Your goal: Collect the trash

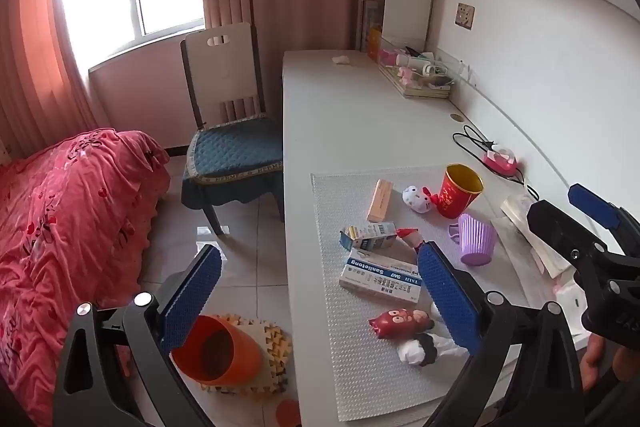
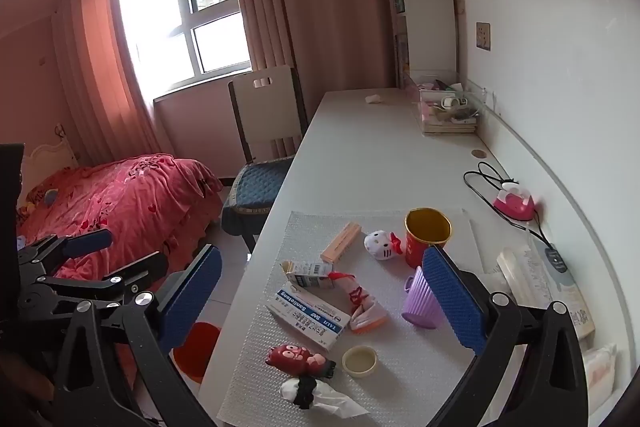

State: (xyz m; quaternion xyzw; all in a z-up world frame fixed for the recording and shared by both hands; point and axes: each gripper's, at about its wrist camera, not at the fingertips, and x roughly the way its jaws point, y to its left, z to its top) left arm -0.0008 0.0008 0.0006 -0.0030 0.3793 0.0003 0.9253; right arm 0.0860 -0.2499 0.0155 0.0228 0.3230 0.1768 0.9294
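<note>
Not started imo: both claws, left [image 1: 320, 299] & right [image 2: 322, 301], spread wide w/ nothing in them, trash boxes [image 2: 308, 315] + tissue [image 2: 324, 401] on counter [image 2: 360, 155] just ahead, orange bin [image 1: 218, 351] on floor below-left.

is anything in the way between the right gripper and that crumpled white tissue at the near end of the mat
Nothing visible. The right gripper hangs open above the mat, with clear space down to the crumpled tissue; the red toy figure lies just behind it.

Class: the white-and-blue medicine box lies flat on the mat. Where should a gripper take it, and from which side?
Grip the medicine box across its two long edges, coming down from above: it lies flat, so only its narrow width suits open jaws. Mind the small carton touching its far end.
</note>
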